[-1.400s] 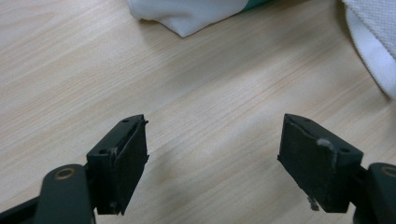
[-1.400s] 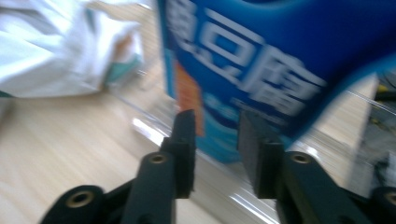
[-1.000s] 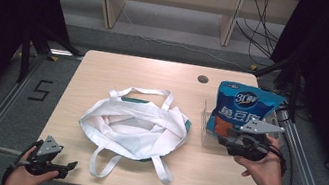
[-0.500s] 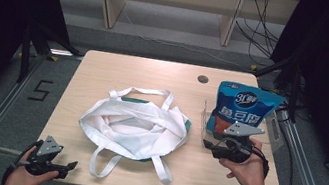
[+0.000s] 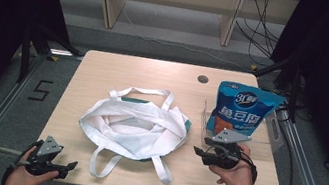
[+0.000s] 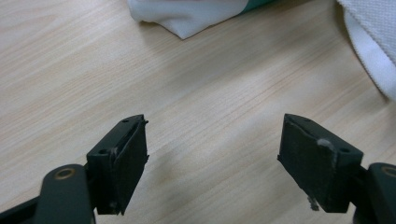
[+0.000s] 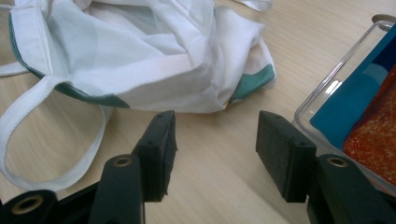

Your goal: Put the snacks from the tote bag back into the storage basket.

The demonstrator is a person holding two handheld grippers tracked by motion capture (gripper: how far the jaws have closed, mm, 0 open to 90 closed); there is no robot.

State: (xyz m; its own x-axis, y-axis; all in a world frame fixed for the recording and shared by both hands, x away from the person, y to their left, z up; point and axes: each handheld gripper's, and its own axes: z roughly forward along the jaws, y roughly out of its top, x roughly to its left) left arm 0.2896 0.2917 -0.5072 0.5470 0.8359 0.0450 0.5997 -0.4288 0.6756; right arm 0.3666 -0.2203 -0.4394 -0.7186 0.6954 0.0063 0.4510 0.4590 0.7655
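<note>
The white tote bag (image 5: pixel 133 128) is lying crumpled in the middle of the table (image 5: pixel 155 73), its straps trailing toward the near edge. To its right, a blue snack packet (image 5: pixel 240 110) is standing upright in a clear plastic box (image 5: pixel 271 141). The right gripper (image 5: pixel 203 153) is hovering low between the bag and the box, pointing left at the bag; its jaws have just been opening and are standing apart with nothing between them. The left gripper (image 5: pixel 66 165) is resting at the near left corner, jaws spread wide over bare wood.
</note>
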